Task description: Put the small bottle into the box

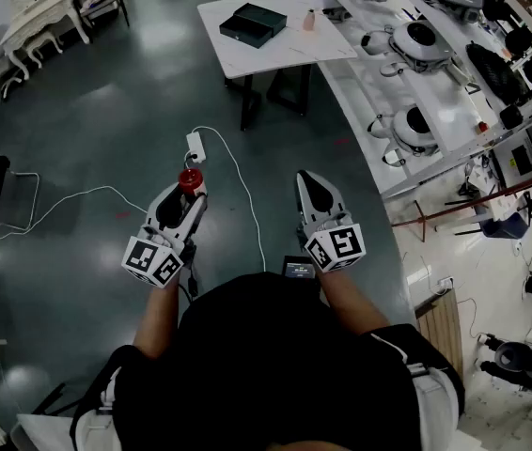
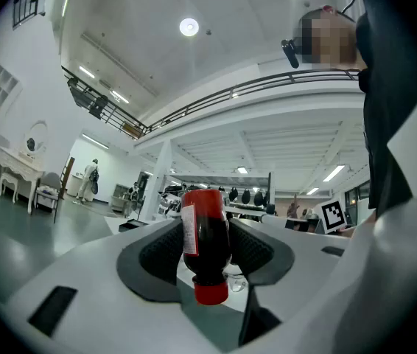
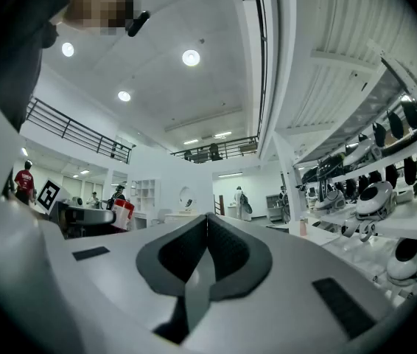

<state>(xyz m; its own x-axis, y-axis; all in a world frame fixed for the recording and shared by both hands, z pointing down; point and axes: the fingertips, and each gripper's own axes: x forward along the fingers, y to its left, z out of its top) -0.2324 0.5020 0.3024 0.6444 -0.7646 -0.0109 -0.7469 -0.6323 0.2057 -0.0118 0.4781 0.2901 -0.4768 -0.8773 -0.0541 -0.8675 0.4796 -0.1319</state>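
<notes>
My left gripper point(image 1: 185, 193) is shut on a small dark red bottle point(image 1: 189, 179) with a red cap and a white label. In the left gripper view the bottle point(image 2: 206, 240) stands between the two dark pads with its cap toward the camera. My right gripper point(image 1: 311, 188) is shut with nothing in it, its pads meeting in the right gripper view point(image 3: 207, 236). The dark box point(image 1: 252, 23) lies open on a white table point(image 1: 275, 50) far ahead. A small pink bottle point(image 1: 309, 21) stands on that table to the right of the box.
A white power strip point(image 1: 195, 146) and its cables lie on the dark floor just beyond my left gripper. White shelving point(image 1: 416, 83) with round white machines runs along the right. A white dresser point(image 1: 36, 12) stands at the far left.
</notes>
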